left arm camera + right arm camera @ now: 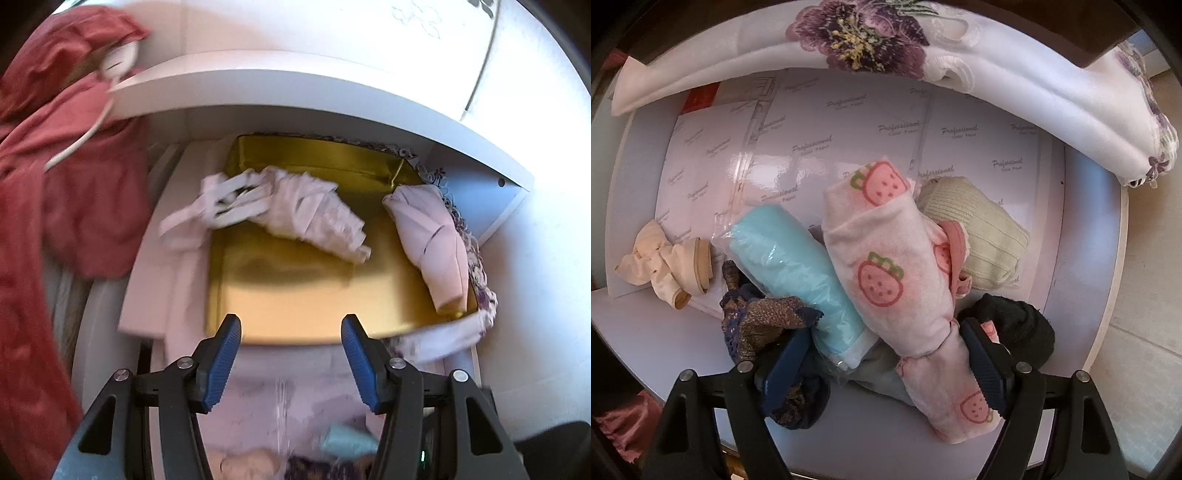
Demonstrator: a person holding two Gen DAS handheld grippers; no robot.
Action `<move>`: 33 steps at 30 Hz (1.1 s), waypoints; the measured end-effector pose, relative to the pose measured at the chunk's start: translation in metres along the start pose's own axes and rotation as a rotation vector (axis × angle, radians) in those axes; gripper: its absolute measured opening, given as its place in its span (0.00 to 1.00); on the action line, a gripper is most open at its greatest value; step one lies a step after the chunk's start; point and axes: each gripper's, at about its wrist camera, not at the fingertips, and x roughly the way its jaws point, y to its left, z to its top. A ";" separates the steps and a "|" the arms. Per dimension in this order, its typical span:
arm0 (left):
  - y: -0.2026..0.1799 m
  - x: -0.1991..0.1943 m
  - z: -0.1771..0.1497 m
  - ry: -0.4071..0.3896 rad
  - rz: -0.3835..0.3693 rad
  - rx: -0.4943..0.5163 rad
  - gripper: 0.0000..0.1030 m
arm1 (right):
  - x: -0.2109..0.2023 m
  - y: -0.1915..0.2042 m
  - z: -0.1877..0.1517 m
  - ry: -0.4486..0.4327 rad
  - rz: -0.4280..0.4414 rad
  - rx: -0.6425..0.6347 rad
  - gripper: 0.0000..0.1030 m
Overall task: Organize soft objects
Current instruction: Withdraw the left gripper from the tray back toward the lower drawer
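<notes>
Left cam first: my left gripper sits at the bottom of the frame with its blue fingers spread apart and nothing between them. Right past the tips is a shallow gold box tucked under a white shelf. Inside the box there's a crumpled white strappy garment hanging over the upper left wall, and a rolled pale pink piece lying along the right wall. A red garment fills the left edge of the frame, pretty blurry.

Right cam looks down onto a white surface covered with glossy printed paper sheets. My right gripper is at the bottom, fingers wide, straddling the lower ends of two rolls: a light blue roll in clear plastic and a pink strawberry-print roll, side by side and touching. The left finger sits just beside the blue roll's end, the right finger just beside the strawberry fabric. I can't tell if the pads are actually pressing on them or just bracketing them.

Around that: a brown and navy lacy piece at lower left of the pile, a beige stocking bundle further left, a cream ribbed roll at right, and something black below it. A floral embroidered white cloth drapes across the top.
</notes>
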 end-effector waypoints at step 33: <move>0.072 -0.002 -0.104 0.263 0.079 -0.211 0.55 | 0.008 -0.017 -0.021 -0.033 0.006 0.017 0.85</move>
